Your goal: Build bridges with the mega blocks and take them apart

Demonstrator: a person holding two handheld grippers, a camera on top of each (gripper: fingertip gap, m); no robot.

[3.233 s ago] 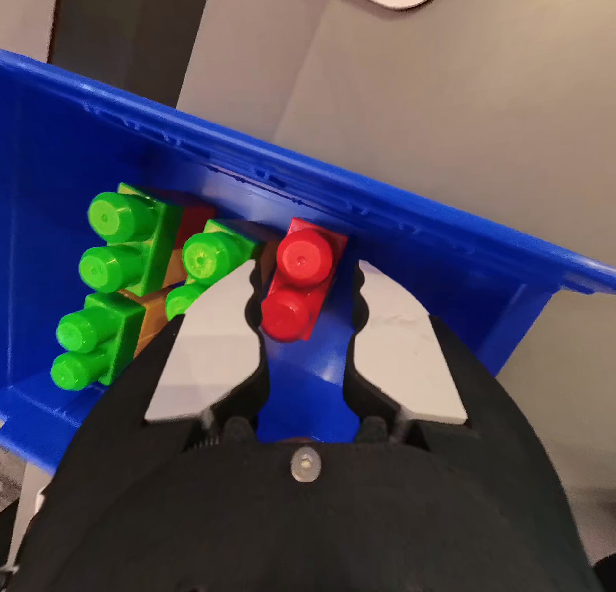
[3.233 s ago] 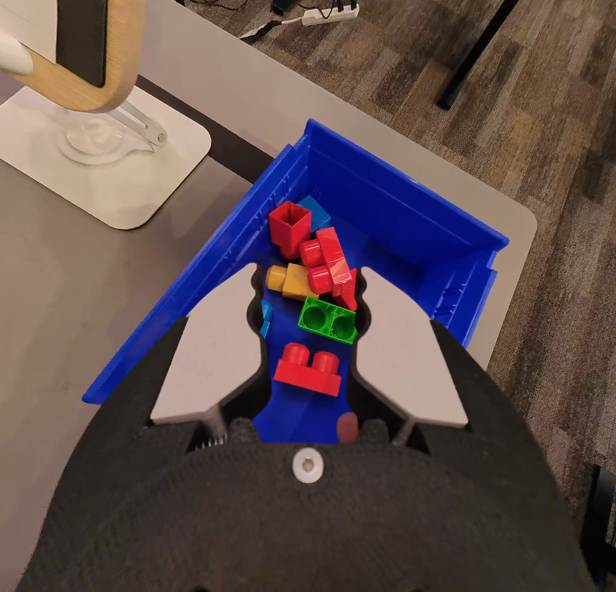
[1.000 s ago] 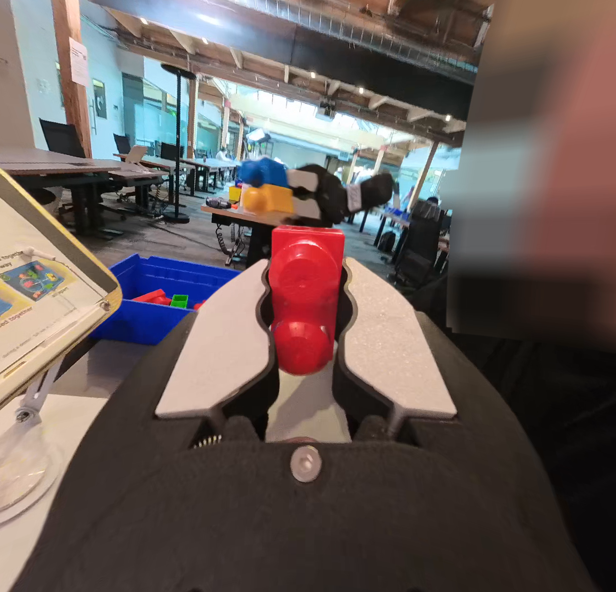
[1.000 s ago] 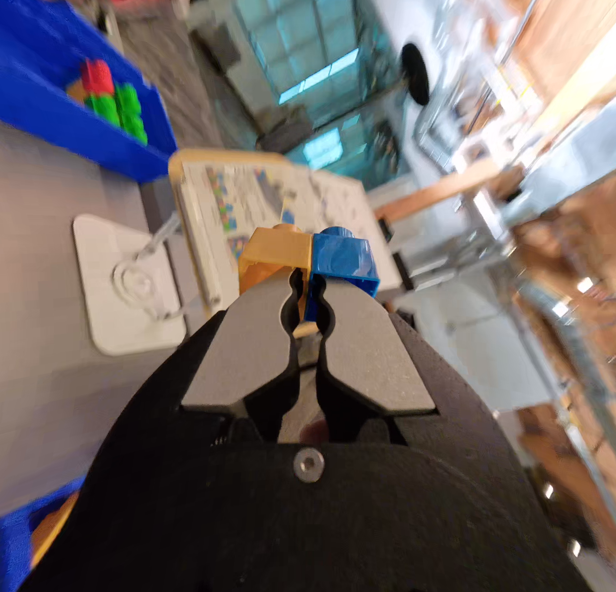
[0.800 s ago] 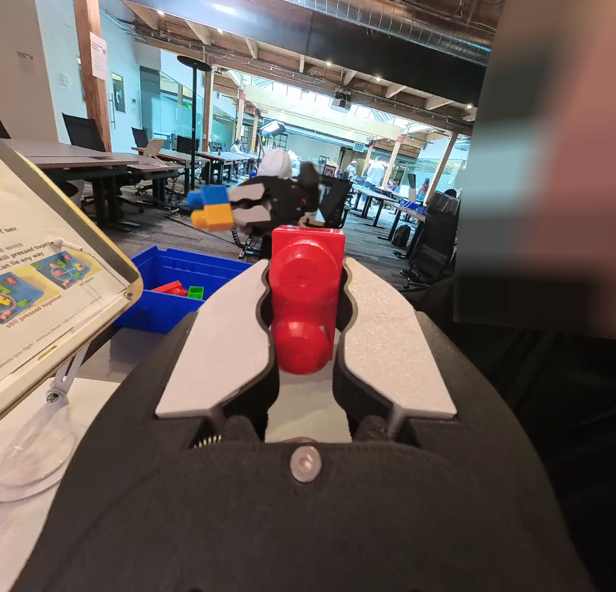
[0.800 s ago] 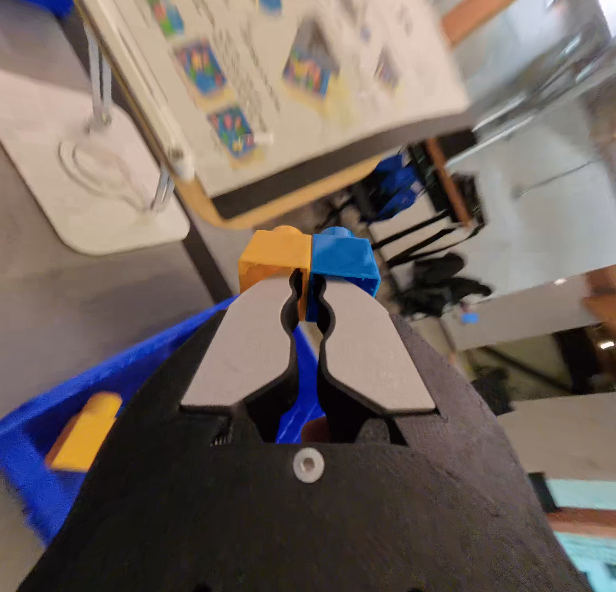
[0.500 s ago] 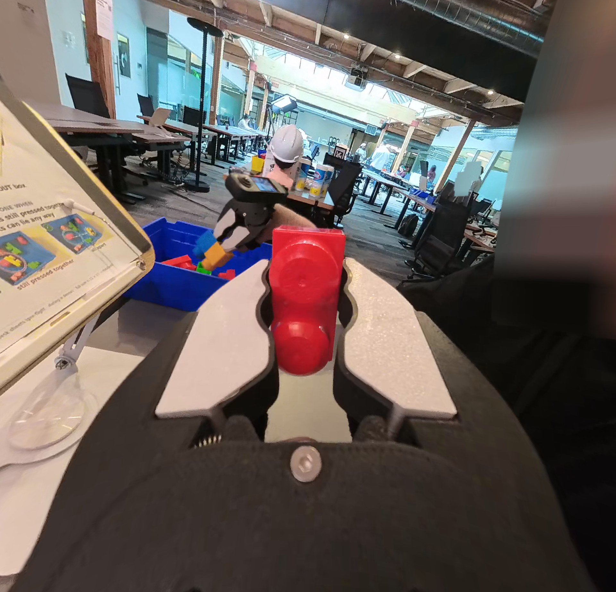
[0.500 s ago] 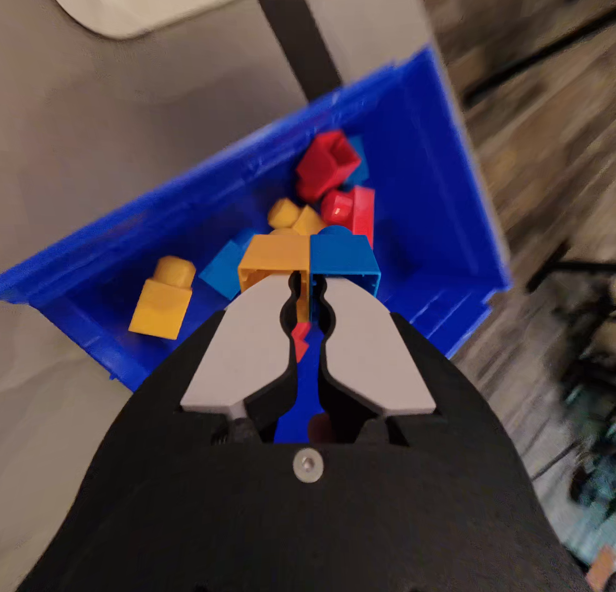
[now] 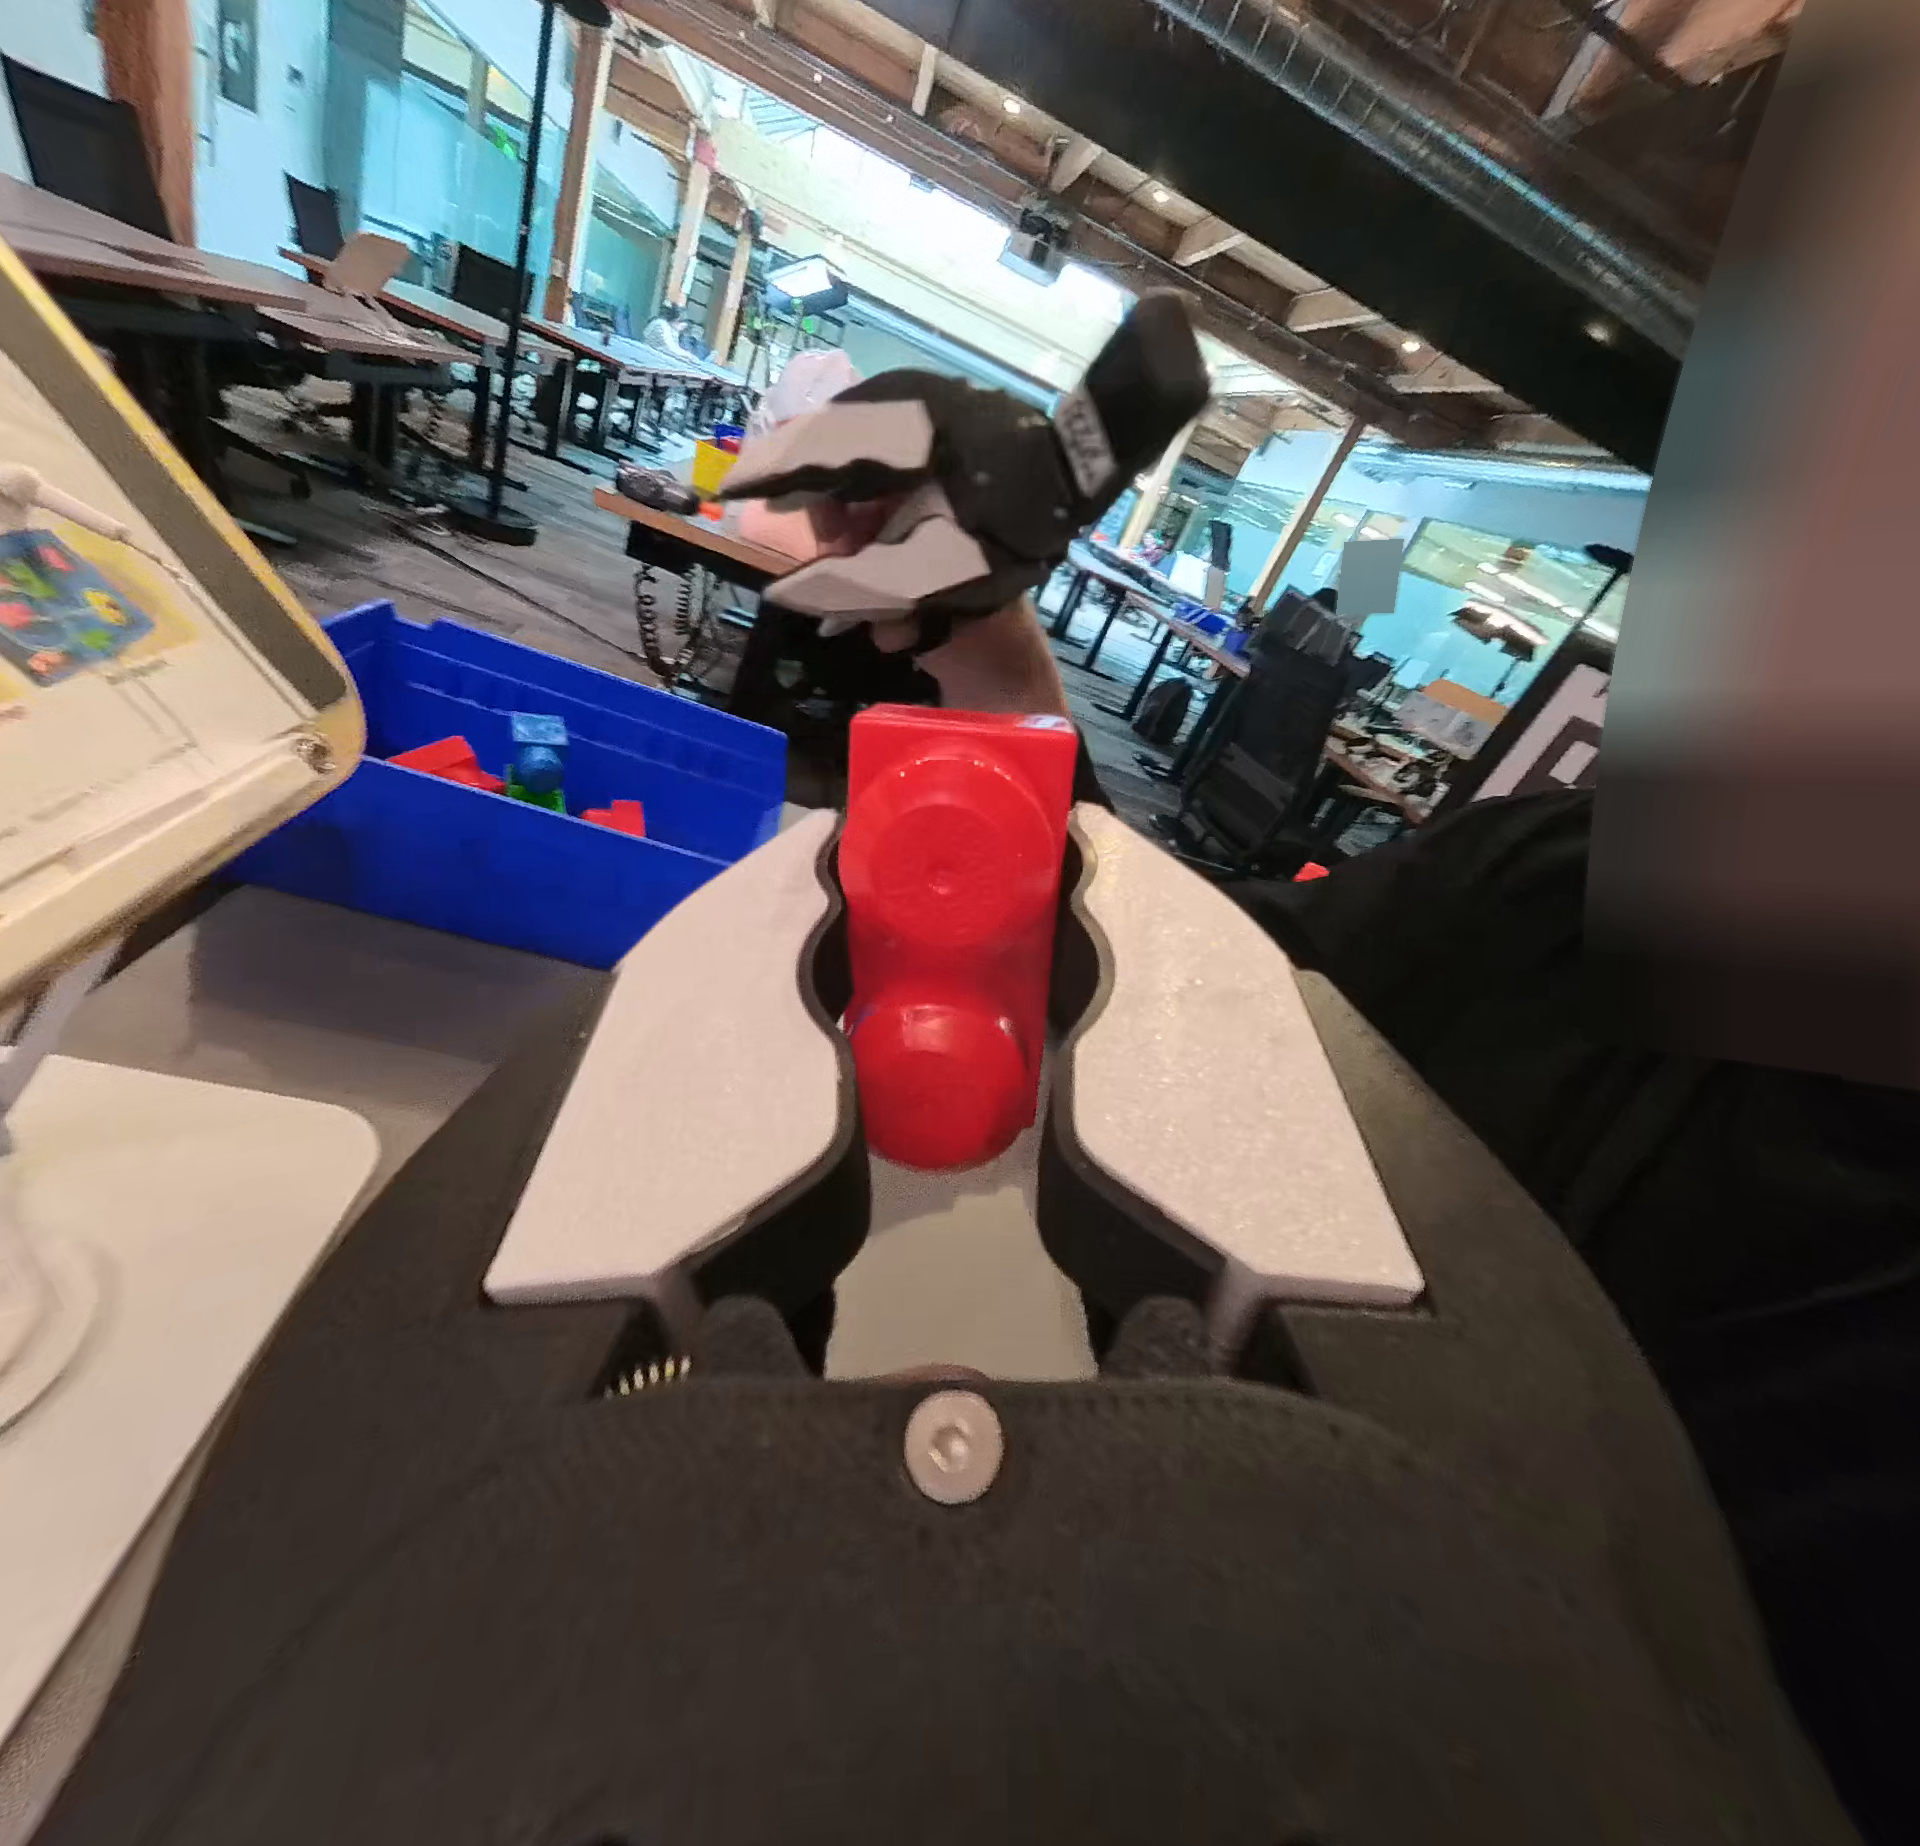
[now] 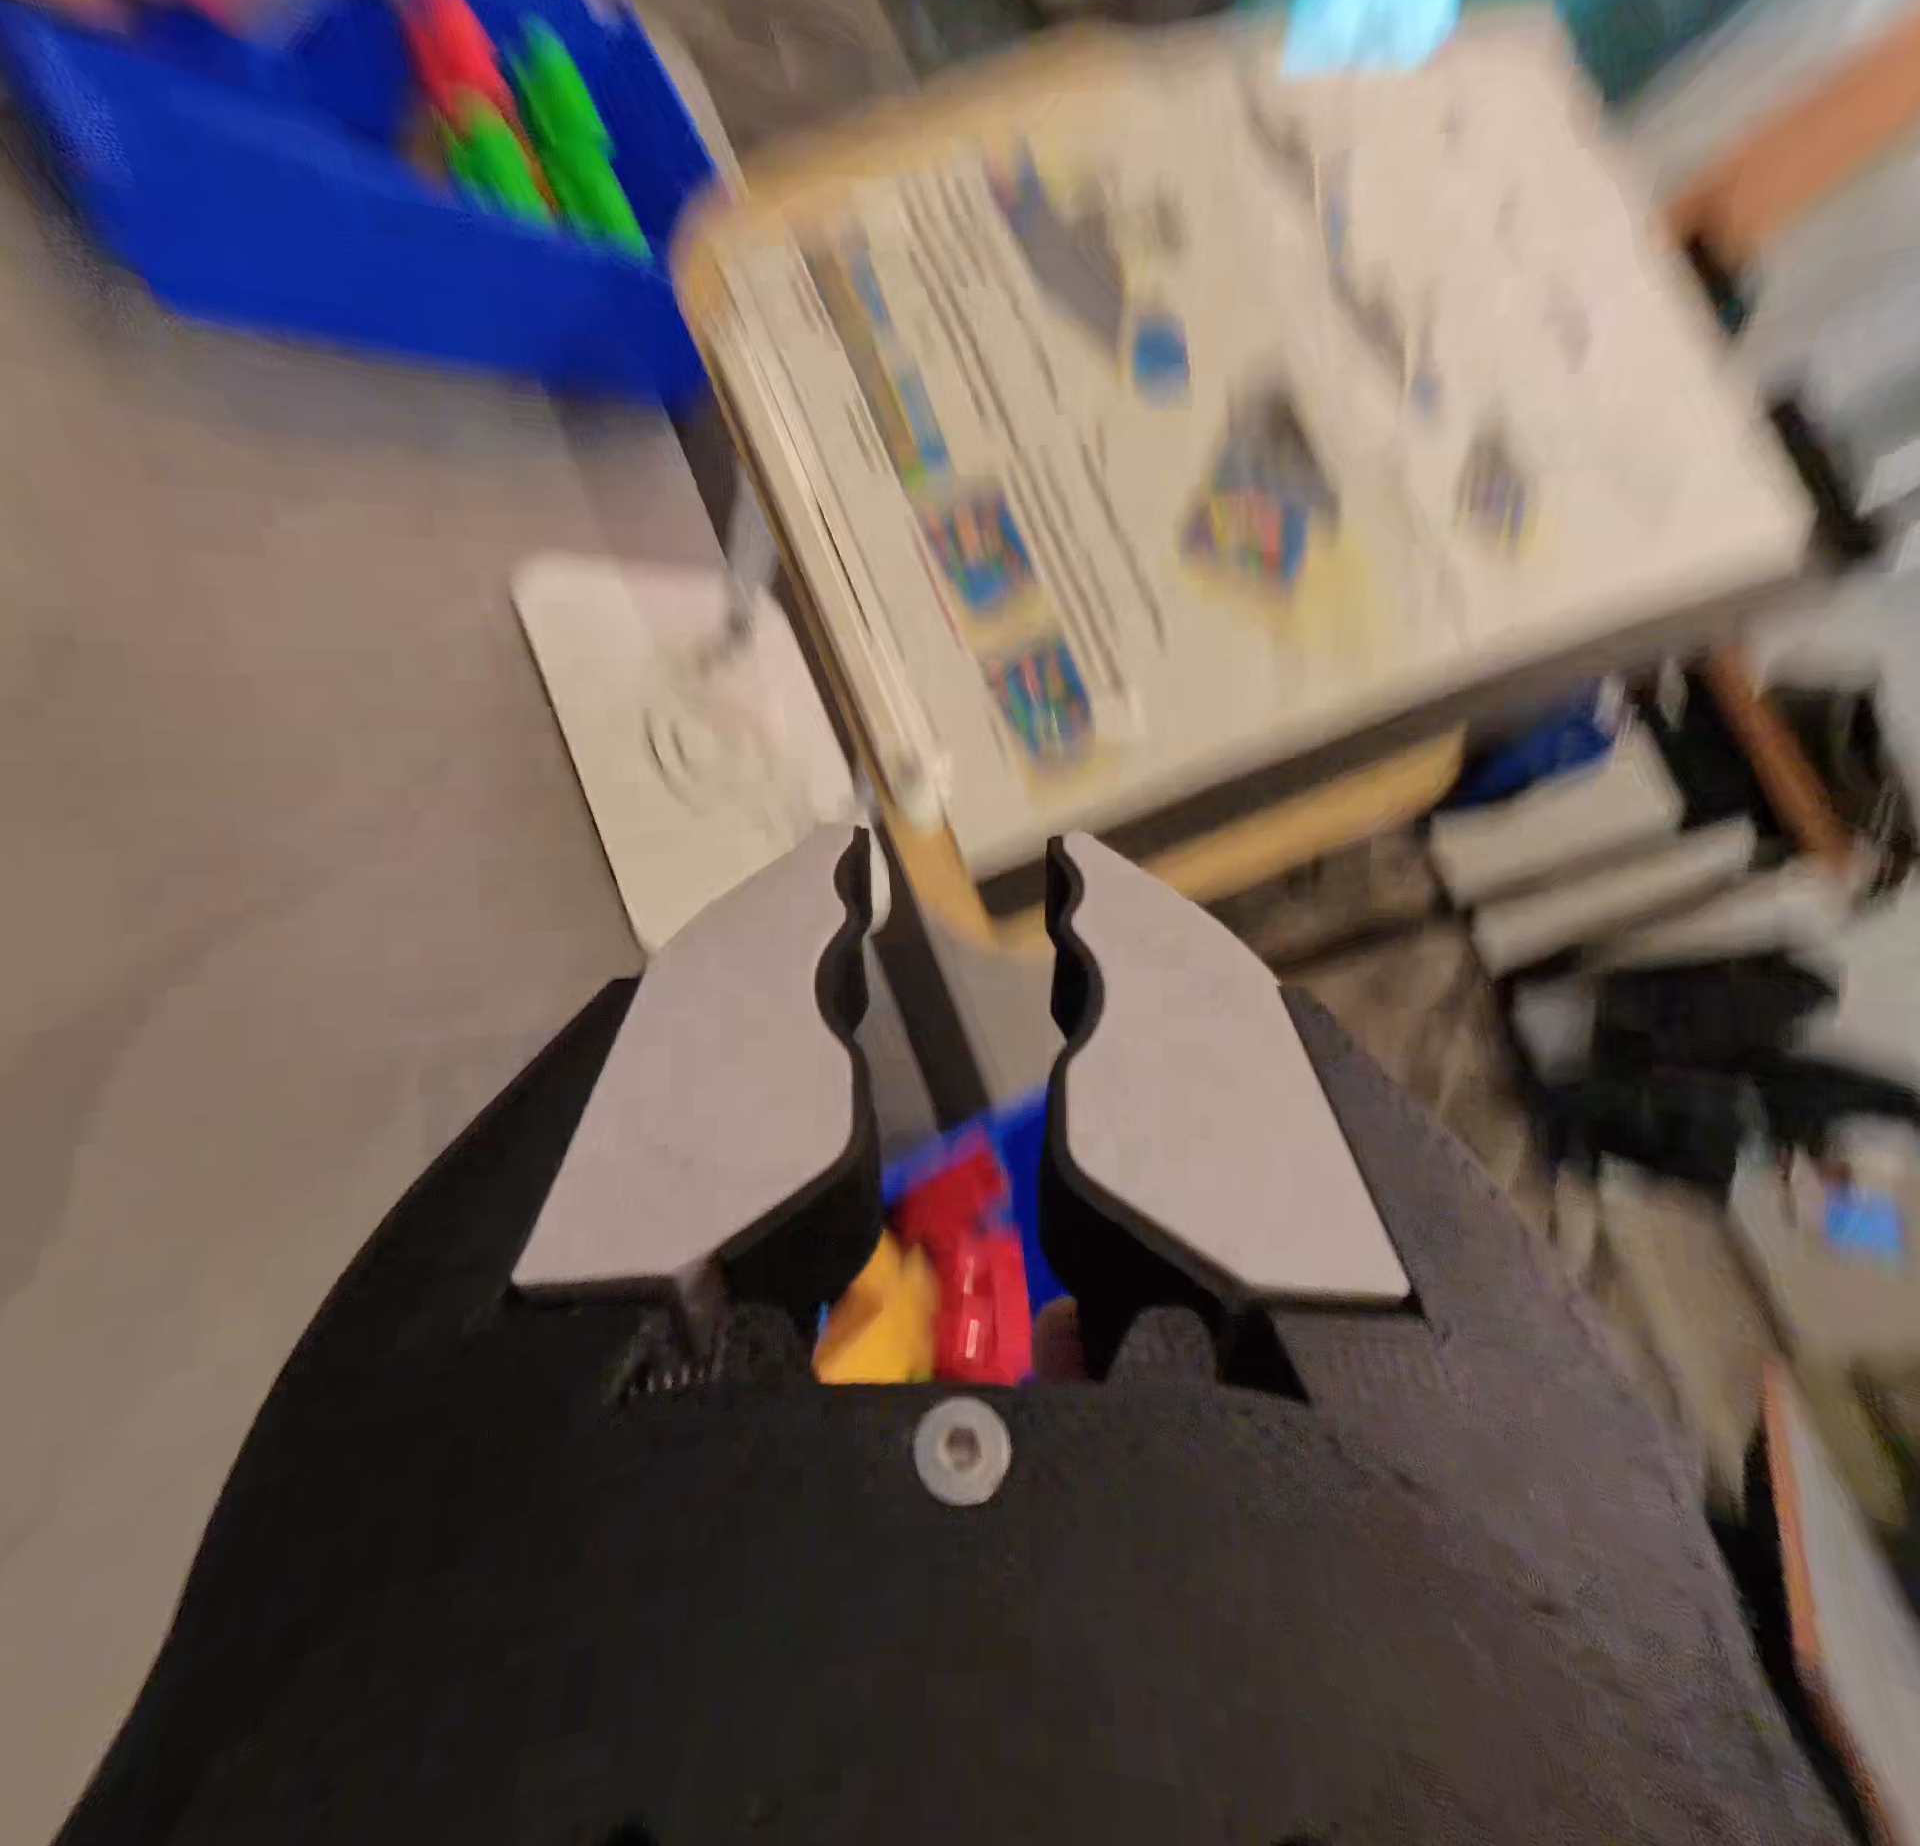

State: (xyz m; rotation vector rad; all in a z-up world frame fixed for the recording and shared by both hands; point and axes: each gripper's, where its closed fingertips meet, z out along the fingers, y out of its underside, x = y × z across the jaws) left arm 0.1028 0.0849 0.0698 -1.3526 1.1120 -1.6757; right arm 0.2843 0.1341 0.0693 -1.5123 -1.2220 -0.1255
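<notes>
Gripping a red block [image 9: 951, 923] between its two grey fingers [image 9: 717, 1048], the left gripper [image 9: 951, 861] had both pads pressed against the block's sides, with the two round studs turned toward the camera and the block's far end standing out past the fingertips. Beyond it on the grey table [image 9: 343, 996] sat a blue bin [image 9: 488, 861] holding loose blocks: red pieces, a green one, and a blue block [image 9: 538, 757] standing up among them. A framed instruction sheet [image 9: 114, 643] on a clear stand with a white base [image 9: 166, 1246] leaned in from the left edge. Farther off and higher, the right gripper [image 9: 821, 529] was held in a person's hand [image 9: 977, 643] above the far side of the bin, its fingers apart with nothing between them. In the right wrist view, which was heavily motion-blurred, that gripper [image 10: 951, 892] showed its jaws parted to a moderate width and bare, the fingertips framing only the edge of the instruction sheet [image 10: 1195, 425] and its white base [image 10: 686, 747] behind. Low between the finger roots a corner of a blue bin [image 10: 997, 1121] showed with red and yellow blocks [image 10: 935, 1277] inside, and at the upper left a second blue bin [image 10: 312, 238] held green and red blocks [image 10: 520, 134], too smeared to tell apart.
</notes>
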